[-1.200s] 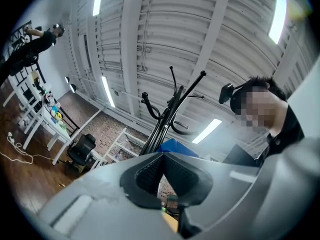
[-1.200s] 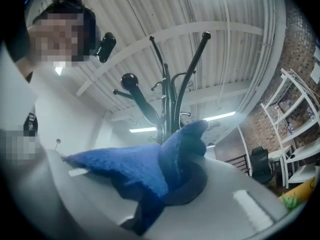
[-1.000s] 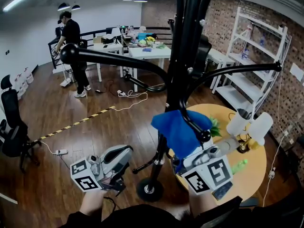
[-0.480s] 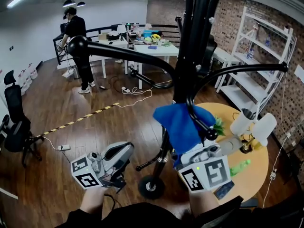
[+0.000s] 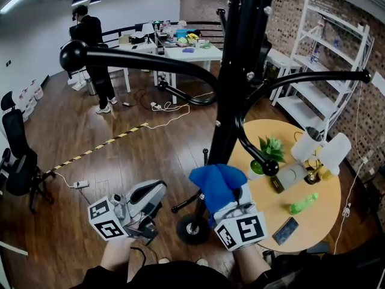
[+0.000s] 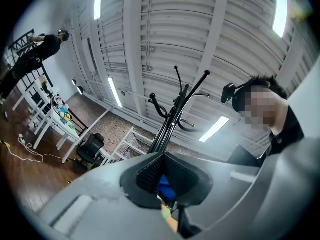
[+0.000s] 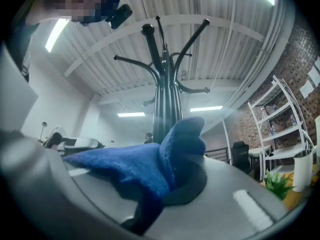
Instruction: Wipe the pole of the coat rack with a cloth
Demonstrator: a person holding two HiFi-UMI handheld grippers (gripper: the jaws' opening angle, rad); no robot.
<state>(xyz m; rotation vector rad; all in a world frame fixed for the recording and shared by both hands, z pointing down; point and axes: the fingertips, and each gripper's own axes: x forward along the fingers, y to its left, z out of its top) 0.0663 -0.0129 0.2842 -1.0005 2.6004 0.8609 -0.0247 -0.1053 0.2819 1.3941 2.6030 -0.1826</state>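
The blue terry cloth (image 5: 213,182) is bunched into a soft fold and pinched in the closed jaws of the right gripper (image 5: 227,198), low on the black coat rack pole (image 5: 233,101), above its round base (image 5: 191,229). Only the right gripper view shows the cloth's fuzzy nap peaking just before the pole. The left gripper (image 5: 150,198), jaws together on nothing, hangs left of the pole, apart from it. A round wooden table (image 5: 319,221) stands near the pole's right side.
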